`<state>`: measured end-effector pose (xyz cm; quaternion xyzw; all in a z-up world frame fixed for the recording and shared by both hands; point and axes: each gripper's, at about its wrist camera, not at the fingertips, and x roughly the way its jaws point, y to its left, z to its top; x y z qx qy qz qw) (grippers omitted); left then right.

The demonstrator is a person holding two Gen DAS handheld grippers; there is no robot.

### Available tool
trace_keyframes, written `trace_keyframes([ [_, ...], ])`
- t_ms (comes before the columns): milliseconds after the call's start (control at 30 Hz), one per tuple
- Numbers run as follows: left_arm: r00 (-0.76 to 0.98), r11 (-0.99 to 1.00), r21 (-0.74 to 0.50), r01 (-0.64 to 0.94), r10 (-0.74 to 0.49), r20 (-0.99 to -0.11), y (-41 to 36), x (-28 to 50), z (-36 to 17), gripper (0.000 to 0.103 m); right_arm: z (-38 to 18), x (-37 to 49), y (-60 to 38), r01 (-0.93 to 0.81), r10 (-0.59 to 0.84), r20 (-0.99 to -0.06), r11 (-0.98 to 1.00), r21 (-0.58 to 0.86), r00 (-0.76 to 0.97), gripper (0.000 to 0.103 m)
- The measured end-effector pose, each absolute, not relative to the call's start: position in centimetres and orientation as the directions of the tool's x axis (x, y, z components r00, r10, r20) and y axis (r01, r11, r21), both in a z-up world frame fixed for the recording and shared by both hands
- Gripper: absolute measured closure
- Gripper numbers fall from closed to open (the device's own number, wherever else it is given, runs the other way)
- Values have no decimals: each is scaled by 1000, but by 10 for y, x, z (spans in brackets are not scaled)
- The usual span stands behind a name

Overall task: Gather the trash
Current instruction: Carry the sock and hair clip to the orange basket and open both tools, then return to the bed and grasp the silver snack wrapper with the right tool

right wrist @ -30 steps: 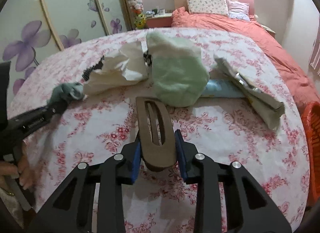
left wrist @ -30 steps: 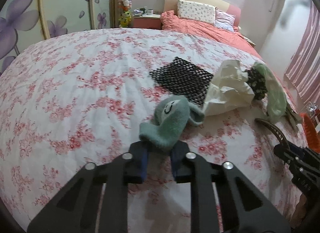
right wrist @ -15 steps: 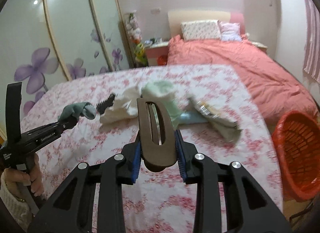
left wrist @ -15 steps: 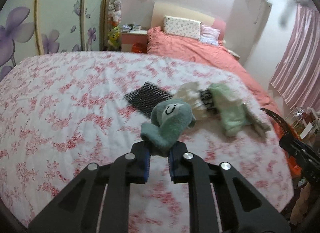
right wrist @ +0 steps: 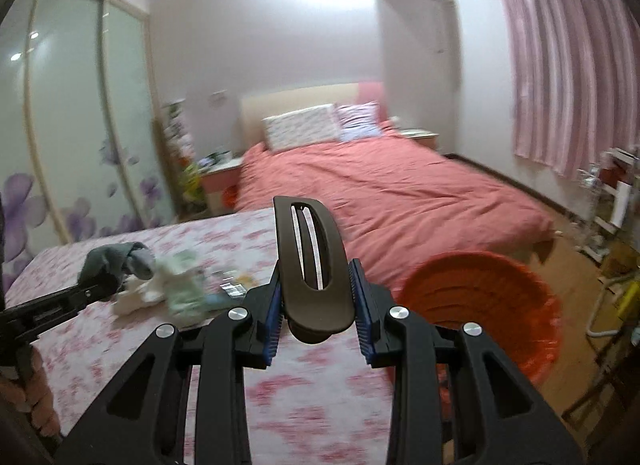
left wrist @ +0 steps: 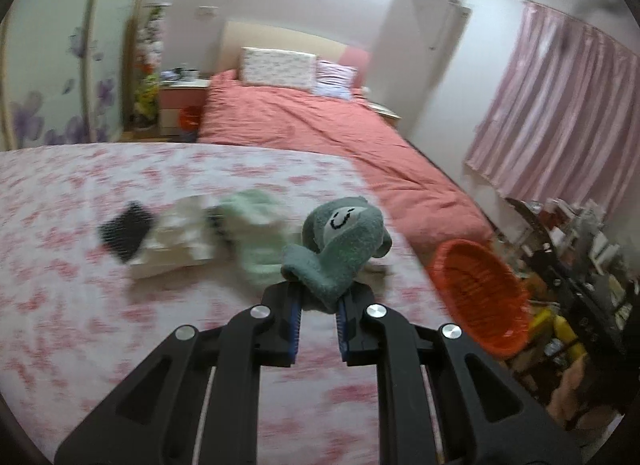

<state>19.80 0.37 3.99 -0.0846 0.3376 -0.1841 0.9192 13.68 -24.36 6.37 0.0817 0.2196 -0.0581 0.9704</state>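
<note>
Both grippers have lifted and swung rightward since a second ago, bringing the ribbed orange basket (right wrist: 480, 305) into view. The left gripper (left wrist: 318, 307) pinches a fuzzy teal sock (left wrist: 340, 241); the right gripper (right wrist: 316, 297) clamps a smooth brown slotted hair clip (right wrist: 312, 261). Crumpled trash (left wrist: 224, 233) remains on the floral tabletop (left wrist: 80, 305), before a pink bed (right wrist: 400, 193).

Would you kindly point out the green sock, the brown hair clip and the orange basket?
green sock (left wrist: 344, 241), left wrist view, fuzzy middle.
brown hair clip (right wrist: 316, 297), right wrist view, lower body.
orange basket (right wrist: 532, 285), right wrist view, far rim.
</note>
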Motion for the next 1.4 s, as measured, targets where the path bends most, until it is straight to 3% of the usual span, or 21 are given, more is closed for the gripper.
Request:
trace_keyframes([
  [433,532,785,-303,540,-598,-600,-170,207,28,88,31,141,-345,343,-204,-455,906,247,867,72],
  [833,401,722,-323,612,-635,-660,-266,237,-16,86,7,149,-408,399,-195,-489,844,358,851,71],
  [967,400,743,-293,603,-598,-695,-278,246,-33,61,0,152,-418,393,-169,-504,837,380,847,67],
  [1033,401,758,-288,585,-579,-709,-275,250,-41,58,-3,153,-421,397,-167,-513,835,381,842,51],
  [1400,523,841,-150,520,-452,-722,-207,243,-38,37,2,155,-392,399,-191,-550,871,287,813,50],
])
